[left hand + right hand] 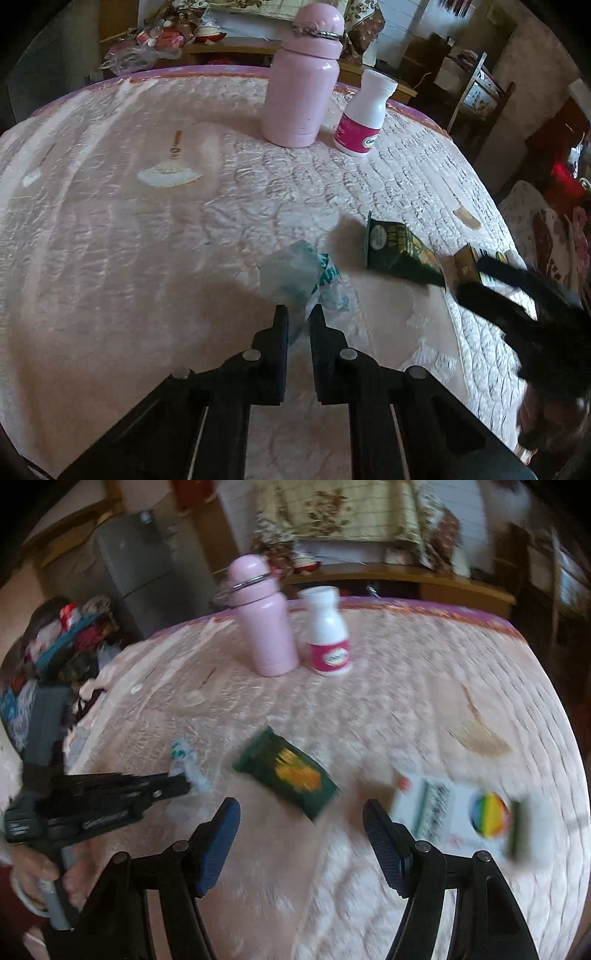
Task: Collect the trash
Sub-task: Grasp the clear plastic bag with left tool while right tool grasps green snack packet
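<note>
Left gripper (298, 314) pinched tight on crumpled clear wrapper with teal print (301, 278), still low on pink quilted bedcover (147, 240). Right gripper (301, 812) spread, empty, hovering; dark green packet with yellow print (286, 773) just ahead between its fingers, white box with rainbow circle (458, 816) beside right finger. Judgement: first piece grabbed, nothing visibly binned, packet and box left. Beyond: pink flask (301, 85), white bottle with pink label (364, 114), likely not trash. All print blurred, unreadable.

Pink flask (301, 79) upright beside white pill bottle (364, 114) on pink quilted cover (129, 229).
</note>
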The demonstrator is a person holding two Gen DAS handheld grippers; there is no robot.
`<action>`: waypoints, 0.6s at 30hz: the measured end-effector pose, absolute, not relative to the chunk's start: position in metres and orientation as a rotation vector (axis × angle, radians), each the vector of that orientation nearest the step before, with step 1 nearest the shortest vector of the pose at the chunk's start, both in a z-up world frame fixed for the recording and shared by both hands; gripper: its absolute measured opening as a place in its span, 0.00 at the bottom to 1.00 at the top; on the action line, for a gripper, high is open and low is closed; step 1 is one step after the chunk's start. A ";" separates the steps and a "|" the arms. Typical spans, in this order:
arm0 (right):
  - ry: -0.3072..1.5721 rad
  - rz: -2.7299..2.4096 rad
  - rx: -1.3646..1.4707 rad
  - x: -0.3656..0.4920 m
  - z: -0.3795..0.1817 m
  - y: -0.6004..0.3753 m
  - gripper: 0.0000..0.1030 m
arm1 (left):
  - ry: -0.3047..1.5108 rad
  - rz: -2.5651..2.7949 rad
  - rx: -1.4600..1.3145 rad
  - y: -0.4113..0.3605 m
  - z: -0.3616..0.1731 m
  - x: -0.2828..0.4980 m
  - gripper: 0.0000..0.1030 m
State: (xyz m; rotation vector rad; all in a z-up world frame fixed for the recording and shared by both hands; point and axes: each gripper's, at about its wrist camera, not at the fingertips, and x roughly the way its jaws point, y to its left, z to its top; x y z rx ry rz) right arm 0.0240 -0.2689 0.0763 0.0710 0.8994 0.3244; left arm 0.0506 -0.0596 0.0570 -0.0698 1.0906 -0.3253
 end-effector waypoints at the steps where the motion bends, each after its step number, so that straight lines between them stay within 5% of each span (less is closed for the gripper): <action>1: 0.898 0.332 0.046 0.029 0.074 -0.263 0.70 | 1.093 -0.327 -0.068 -0.058 0.057 0.049 0.11; 11: 0.941 0.359 -0.057 0.069 0.045 -0.237 0.68 | 1.100 -0.346 -0.056 -0.057 0.059 0.034 0.11; 13: 0.927 0.337 -0.059 0.067 0.042 -0.238 0.34 | 1.104 -0.355 -0.055 -0.061 0.059 0.034 0.11; 18: 0.908 0.342 -0.051 0.043 0.049 -0.244 0.23 | 1.096 -0.393 -0.058 -0.075 0.067 0.025 0.11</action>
